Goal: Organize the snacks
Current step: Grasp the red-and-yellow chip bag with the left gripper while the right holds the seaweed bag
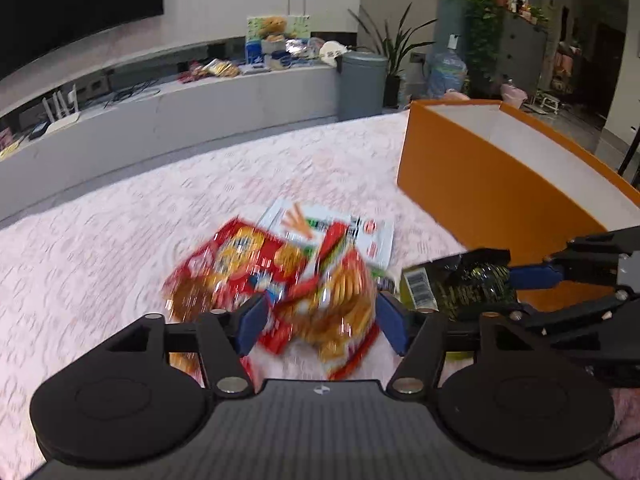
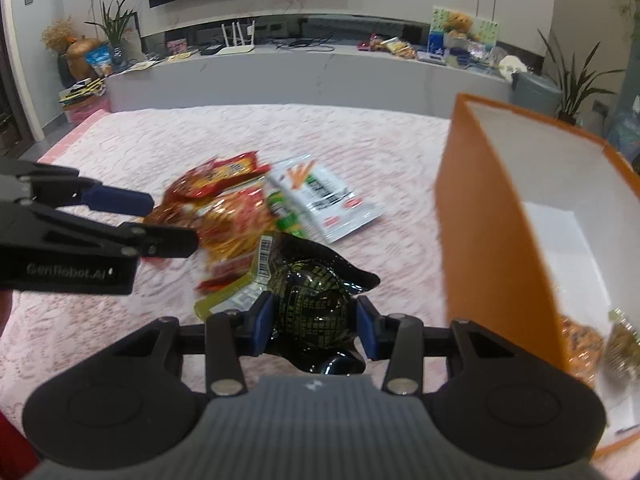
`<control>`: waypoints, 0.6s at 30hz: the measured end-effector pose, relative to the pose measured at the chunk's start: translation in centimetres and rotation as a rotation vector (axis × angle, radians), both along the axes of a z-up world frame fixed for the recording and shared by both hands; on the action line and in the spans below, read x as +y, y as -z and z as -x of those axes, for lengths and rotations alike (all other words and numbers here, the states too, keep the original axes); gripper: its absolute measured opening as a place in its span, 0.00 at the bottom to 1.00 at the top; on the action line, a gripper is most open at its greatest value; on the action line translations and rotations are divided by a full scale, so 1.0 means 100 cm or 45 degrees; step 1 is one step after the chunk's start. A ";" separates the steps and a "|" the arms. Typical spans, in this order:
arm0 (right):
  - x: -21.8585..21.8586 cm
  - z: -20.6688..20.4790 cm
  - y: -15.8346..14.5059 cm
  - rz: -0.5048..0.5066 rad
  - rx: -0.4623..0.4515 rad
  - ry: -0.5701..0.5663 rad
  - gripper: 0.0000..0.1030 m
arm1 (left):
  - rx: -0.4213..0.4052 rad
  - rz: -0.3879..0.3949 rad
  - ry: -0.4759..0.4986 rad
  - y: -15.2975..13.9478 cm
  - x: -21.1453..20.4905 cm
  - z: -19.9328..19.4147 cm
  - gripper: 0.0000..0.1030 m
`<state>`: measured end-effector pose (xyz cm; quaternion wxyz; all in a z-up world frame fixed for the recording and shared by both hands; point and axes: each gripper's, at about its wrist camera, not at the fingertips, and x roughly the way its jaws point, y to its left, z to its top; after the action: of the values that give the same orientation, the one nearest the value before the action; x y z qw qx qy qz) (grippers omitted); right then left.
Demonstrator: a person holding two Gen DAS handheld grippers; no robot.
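Orange box: the orange box [image 2: 492,248] stands open at the right of the pink lace cloth [image 2: 280,140]; two packets already lie inside it.
Right gripper: the right gripper [image 2: 312,326] is clamped on a black-and-gold snack packet [image 2: 316,304], pads pressing both sides.
Left gripper: the left gripper [image 1: 320,320] is spread wide over the red biscuit packets [image 1: 248,264], gripping nothing.
Heap: a white snack-stick packet [image 2: 320,200] lies behind the red ones.
Step in hand: carrying the black packet to the box, I'd say.
Next move: swing right over the rim, then release; the left claw needs to drop and close on a red packet.
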<state>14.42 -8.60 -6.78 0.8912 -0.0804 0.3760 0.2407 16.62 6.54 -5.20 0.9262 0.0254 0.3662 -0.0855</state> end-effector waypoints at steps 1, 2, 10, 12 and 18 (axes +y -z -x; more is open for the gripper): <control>-0.001 -0.002 0.000 0.007 -0.008 0.003 0.41 | -0.005 -0.001 0.016 0.001 -0.001 -0.005 0.78; -0.001 -0.004 0.000 0.019 -0.020 0.003 0.41 | -0.009 -0.004 0.030 0.003 -0.002 -0.012 0.79; -0.002 -0.015 0.006 0.032 -0.016 -0.002 0.42 | 0.152 0.115 0.073 0.028 0.005 -0.051 0.74; -0.002 -0.017 0.008 0.028 -0.013 -0.005 0.42 | 0.175 0.130 0.068 0.032 0.006 -0.051 0.73; -0.001 -0.019 0.014 0.037 0.009 0.003 0.42 | 0.177 0.116 0.031 0.032 0.001 -0.045 0.62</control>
<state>16.33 -8.72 -8.19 0.8889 -0.0919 0.3826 0.2345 21.14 6.64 -8.45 0.8976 -0.0183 0.4251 -0.1147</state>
